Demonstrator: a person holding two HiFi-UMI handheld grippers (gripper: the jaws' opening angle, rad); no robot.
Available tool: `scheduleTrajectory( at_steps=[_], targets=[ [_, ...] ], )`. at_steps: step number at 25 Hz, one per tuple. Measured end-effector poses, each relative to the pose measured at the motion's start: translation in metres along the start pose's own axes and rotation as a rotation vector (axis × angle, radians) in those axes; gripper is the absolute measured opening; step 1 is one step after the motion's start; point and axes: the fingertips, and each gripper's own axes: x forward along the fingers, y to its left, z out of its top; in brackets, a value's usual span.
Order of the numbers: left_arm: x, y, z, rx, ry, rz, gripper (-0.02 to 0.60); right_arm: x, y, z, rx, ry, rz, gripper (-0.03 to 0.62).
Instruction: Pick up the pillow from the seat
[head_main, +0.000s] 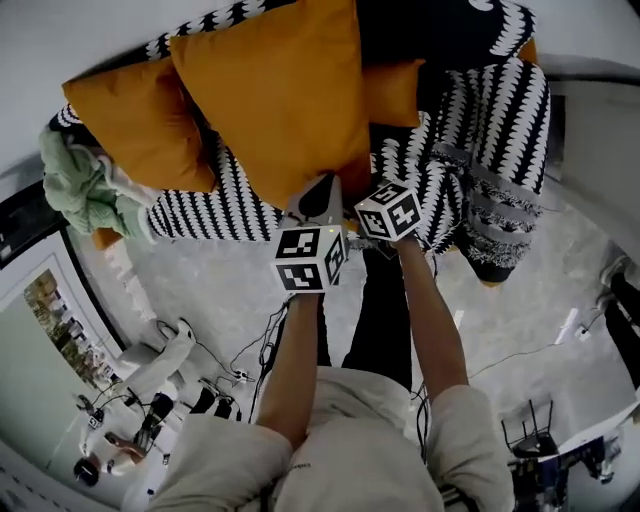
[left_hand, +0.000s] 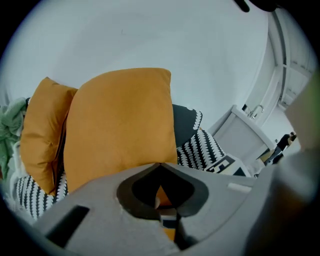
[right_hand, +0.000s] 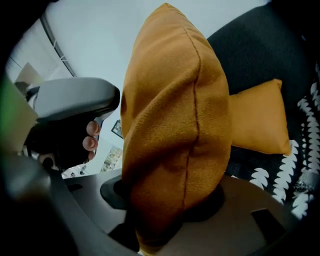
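**Pillow held at its lower edge by both grippers.** The pillow (head_main: 280, 90) is a square, plump cushion in matte mustard-orange woven cloth with a stitched seam along its edge. It fills the upper centre of the head view, standing on end over the seat (head_main: 215, 210) with its lower corner down at the two grippers. The seat is a sofa upholstered in a black-and-white scalloped print.

The left gripper (left_hand: 160, 166) has smooth grey moulded jaws with dark pads. They meet at their tips, pinching a thin sliver of orange cloth between them. The right gripper (right_hand: 167, 197) is clamped on the pillow's thick, rounded corner, and the fabric bulges and creases where the pads press in. In the right gripper view the seam runs up the middle of the frame, and bare fingers (right_hand: 91, 136) curl around a dark handle at centre left.

Two more orange cushions remain on the sofa — one (head_main: 130, 125) at the upper left of the head view, leaning on the backrest, and a flatter one (head_main: 395, 90) just right of the held pillow. A crumpled pale-green cloth (head_main: 70, 180) lies at the far left. A fringed throw (head_main: 500, 215) in the same scalloped print hangs at the right. Below the sofa the floor (head_main: 200, 290) is pale and glossy, with faint marbling.
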Motion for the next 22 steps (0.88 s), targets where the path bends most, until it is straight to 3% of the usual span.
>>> scheduleTrajectory(
  at_steps=[6,12,18,22],
  targets=[
    [-0.056,0.024,0.008,0.009,-0.046,-0.039,0.009,-0.006,0.057,0.01,-0.021,-0.052,-0.187,0.225],
    [-0.12,0.05,0.008,0.075,-0.066,-0.085,0.009,-0.017,0.108,0.019,-0.036,-0.099,-0.345,0.218],
    [-0.169,0.088,0.012,0.136,-0.093,-0.112,0.008,-0.021,0.144,0.024,-0.02,-0.148,-0.449,0.215],
    [-0.193,0.119,0.012,0.21,-0.11,-0.122,0.009,-0.018,0.169,0.022,0.033,-0.235,-0.49,0.213]
  ],
)
